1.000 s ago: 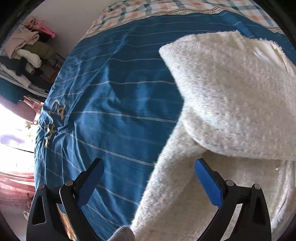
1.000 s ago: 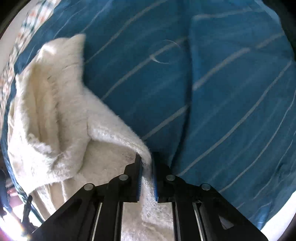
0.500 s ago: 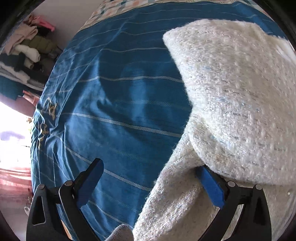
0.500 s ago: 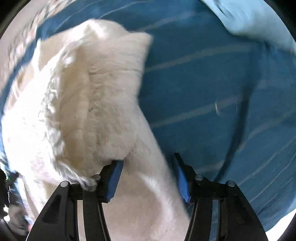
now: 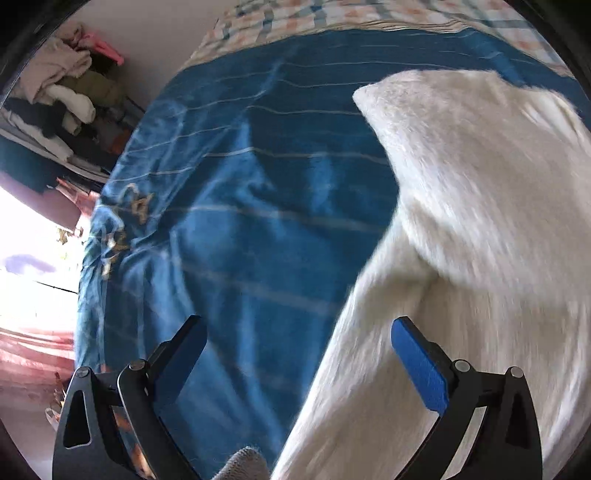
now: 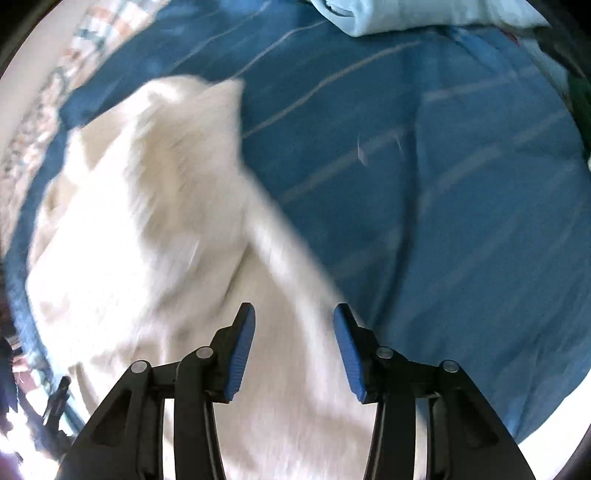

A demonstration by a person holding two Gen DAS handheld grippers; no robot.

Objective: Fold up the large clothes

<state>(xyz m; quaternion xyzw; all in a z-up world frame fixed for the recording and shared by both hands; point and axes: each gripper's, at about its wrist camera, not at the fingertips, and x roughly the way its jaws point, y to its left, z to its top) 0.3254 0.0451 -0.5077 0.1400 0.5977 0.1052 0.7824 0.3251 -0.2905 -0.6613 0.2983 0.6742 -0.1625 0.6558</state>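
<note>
While you aimed steeply down at the bedspread (image 5: pixel 236 229):
Left gripper (image 5: pixel 301 349): wide apart, empty.
Right gripper (image 6: pixel 293 328): half-spread, just closing slightly, gripping nothing, above cream garment (image 6: pixel 147 229).

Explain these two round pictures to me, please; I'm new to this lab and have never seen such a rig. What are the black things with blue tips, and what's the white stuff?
A person holds one pair of hand tongs in each hand, and each carries a wide-angle camera looking down along its two fingers. One picture comes from the left tongs, the other from the right tongs. The blue tips are their gripping pads. Below lies a bed with a blue striped cover. On it rests a fluffy white garment, partly folded over. Both tongs stand open and hold nothing; the right ones have just been opening, then closing slightly. A pale blue cloth lies at the top of the right view.
</note>
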